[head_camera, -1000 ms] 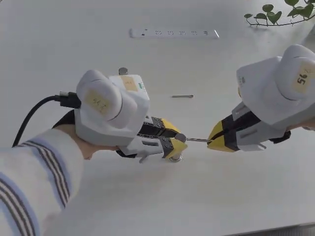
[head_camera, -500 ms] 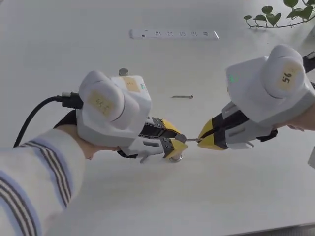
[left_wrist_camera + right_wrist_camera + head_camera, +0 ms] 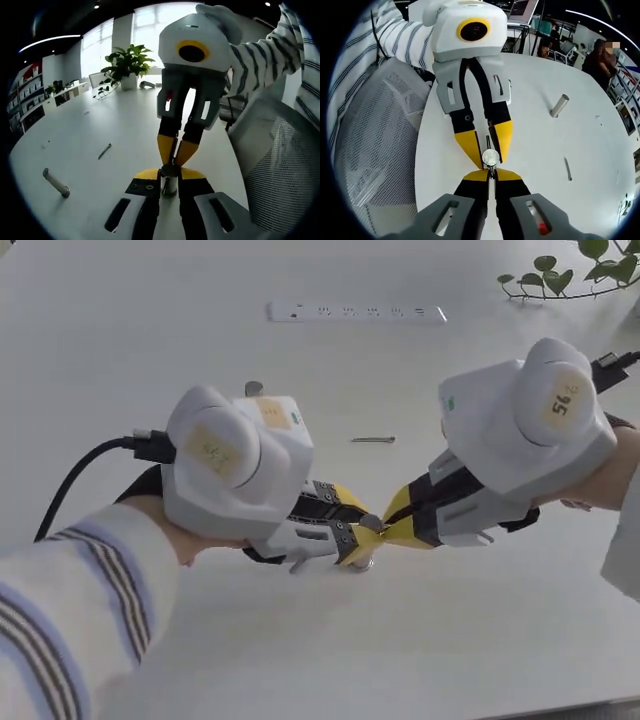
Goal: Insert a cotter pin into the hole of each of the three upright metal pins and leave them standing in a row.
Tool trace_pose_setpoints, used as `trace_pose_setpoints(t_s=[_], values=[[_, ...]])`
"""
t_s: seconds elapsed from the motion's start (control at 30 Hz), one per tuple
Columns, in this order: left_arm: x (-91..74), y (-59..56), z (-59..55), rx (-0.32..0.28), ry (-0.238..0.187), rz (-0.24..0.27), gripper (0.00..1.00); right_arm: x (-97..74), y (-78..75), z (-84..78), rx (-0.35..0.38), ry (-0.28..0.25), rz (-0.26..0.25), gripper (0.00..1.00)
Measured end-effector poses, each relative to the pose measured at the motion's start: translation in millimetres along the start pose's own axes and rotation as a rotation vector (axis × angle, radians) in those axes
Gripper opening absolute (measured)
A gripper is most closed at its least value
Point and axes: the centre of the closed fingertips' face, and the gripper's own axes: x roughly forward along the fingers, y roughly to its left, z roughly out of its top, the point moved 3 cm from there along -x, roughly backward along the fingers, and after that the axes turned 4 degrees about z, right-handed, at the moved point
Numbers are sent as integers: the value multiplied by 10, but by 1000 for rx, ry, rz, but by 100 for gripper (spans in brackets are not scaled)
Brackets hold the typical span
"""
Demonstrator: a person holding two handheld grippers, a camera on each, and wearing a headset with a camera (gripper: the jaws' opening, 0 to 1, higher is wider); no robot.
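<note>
My left gripper [image 3: 362, 540] is shut on an upright metal pin [image 3: 367, 525] with a round flat head, whose foot rests on the white table [image 3: 330, 640]. From the right, my right gripper [image 3: 395, 528] meets it, shut on a thin cotter pin [image 3: 491, 171]. Its yellow tips touch the pin just under the head, and most of the cotter pin is hidden between the tips. In the right gripper view the pin head [image 3: 490, 157] sits directly above my own tips [image 3: 491, 175]. In the left gripper view the held pin [image 3: 170, 186] stands between my tips [image 3: 170, 175].
A second metal pin [image 3: 253, 388] stands behind the left gripper, also seen as a cylinder [image 3: 56, 183]. A loose cotter pin [image 3: 373, 440] lies mid-table. A white power strip [image 3: 356, 312] lies at the far edge, and plant leaves [image 3: 560, 270] sit at the far right.
The right gripper has moved left toward the held metal pin. The bare length of cotter pin between the grippers has shrunk until the tips touch the pin. The left gripper has stayed put.
</note>
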Motion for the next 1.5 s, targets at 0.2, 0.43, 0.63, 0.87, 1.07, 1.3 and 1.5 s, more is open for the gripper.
trace_pose_setpoints(t_s=[0.2, 0.43, 0.63, 0.87, 1.07, 1.3, 1.5], values=[[0, -1, 2, 6, 2, 3, 9, 4, -12, 28, -38, 10, -23, 1], [0, -7, 8, 6, 4, 5, 9, -55, 7, -2, -25, -7, -30, 14], [7, -4, 8, 7, 4, 6, 9, -111, 12, -37, 2, -34, -28, 7], [7, -16, 14, 3, 3, 8, 9, -109, 31, 3, -16, -35, -19, 0], [10, -13, 8, 5, 2, 14, 9, -99, 53, 42, -47, -20, -16, 0], [8, -12, 9, -3, -3, 15, 10, -104, 60, 39, -62, -13, -23, 0], [11, -7, 13, -7, -3, 30, 10, -110, 40, 36, -45, -19, -31, 0]])
